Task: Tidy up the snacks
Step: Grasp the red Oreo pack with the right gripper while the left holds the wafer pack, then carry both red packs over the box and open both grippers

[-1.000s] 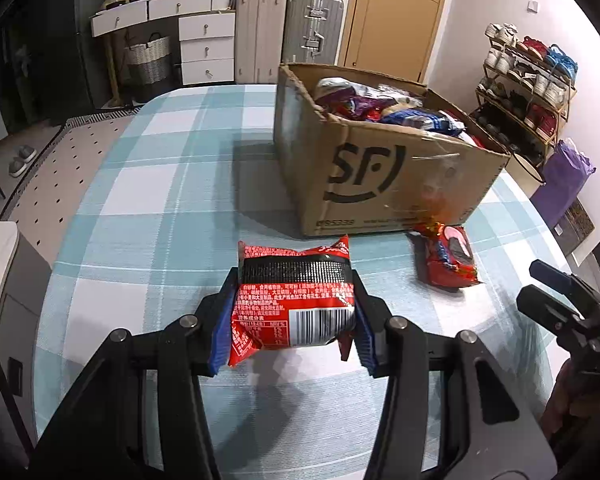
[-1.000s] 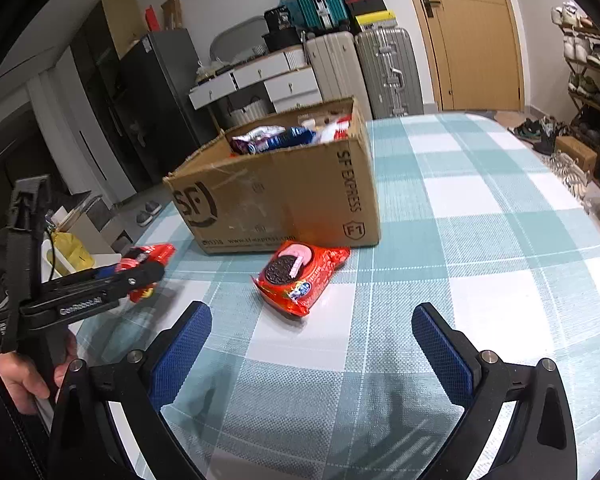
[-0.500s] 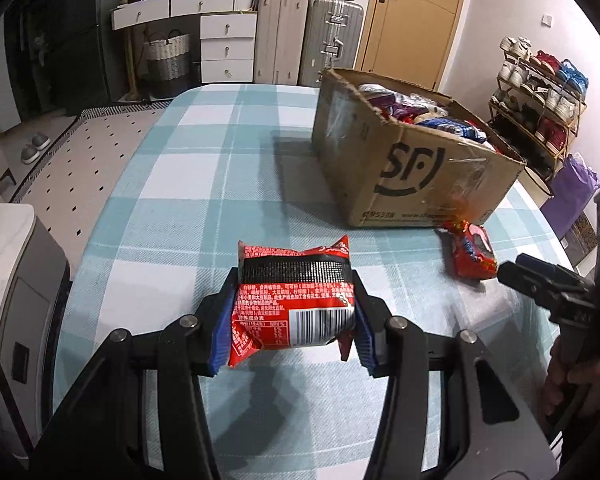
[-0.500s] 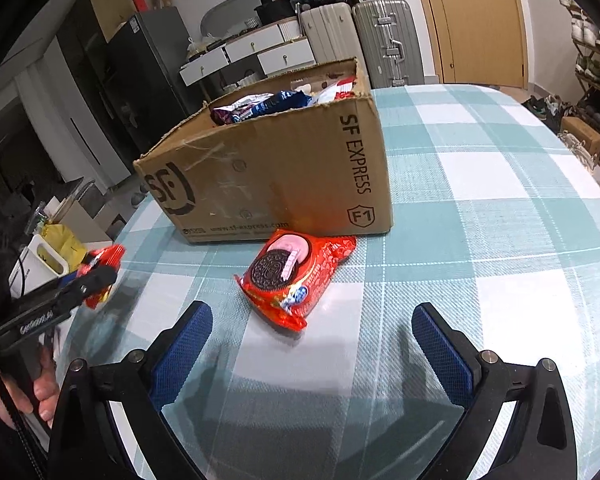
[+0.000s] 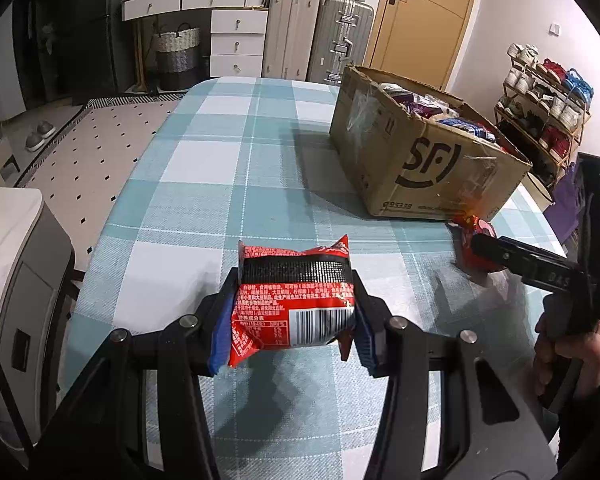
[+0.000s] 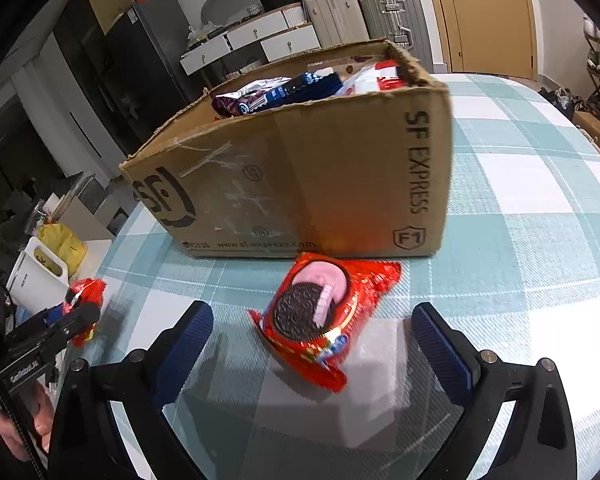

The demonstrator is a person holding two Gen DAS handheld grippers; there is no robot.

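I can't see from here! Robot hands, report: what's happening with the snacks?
Left gripper shut on red noodle packet. Right gripper open, cookie packet between jaws, untouched. Box behind; nothing blocking.

free: tablecloth [image 5: 228,168] left of box | obstacle: cardboard box [image 6: 340,184] behind cookie pack [image 6: 320,316]

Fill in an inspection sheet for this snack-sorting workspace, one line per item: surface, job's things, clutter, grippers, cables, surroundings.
Surface: table under a teal check cloth.
Job's things: box of snacks, open; cookie pack lying on the cloth in front of it; red pack held above the cloth.
Clutter: nothing seen.
Grippers: left tool shut on the red pack; right tool open, pads either side of the cookie pack.
Cables: nothing seen.
Surroundings: suitcases, drawers, door, shoe rack.
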